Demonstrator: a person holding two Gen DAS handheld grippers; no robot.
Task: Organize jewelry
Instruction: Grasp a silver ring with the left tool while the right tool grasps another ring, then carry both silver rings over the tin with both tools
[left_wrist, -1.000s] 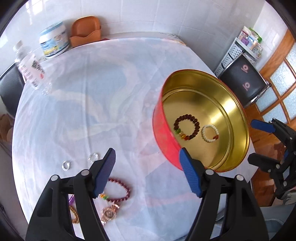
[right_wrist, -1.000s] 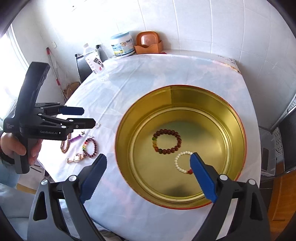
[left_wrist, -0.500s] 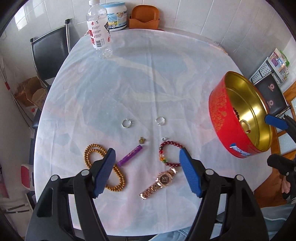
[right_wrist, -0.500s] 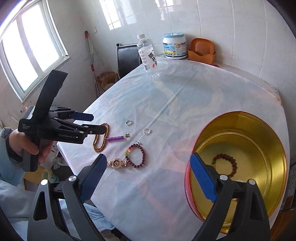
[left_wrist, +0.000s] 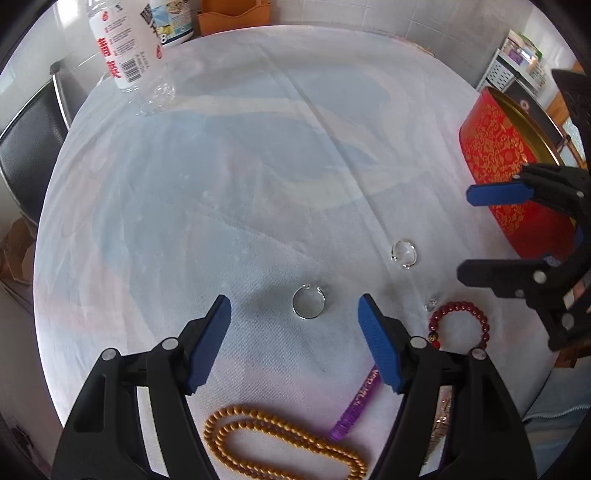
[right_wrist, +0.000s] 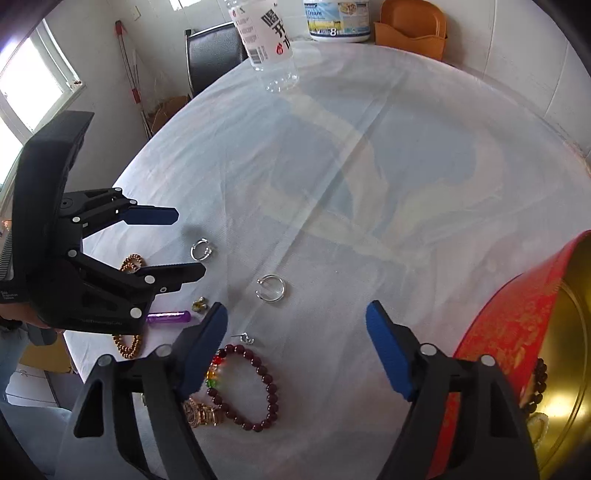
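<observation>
The left tongs (left_wrist: 293, 325) hang apart and empty over a silver ring (left_wrist: 308, 303) on the table — it lies flat right between them. The right tongs (right_wrist: 295, 328) — closing, empty — are farther off.

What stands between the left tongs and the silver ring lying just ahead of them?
Nothing visible. The left tongs are open, and the silver ring lies on bare tablecloth between their tips. The gold bead necklace lies behind them.
</observation>
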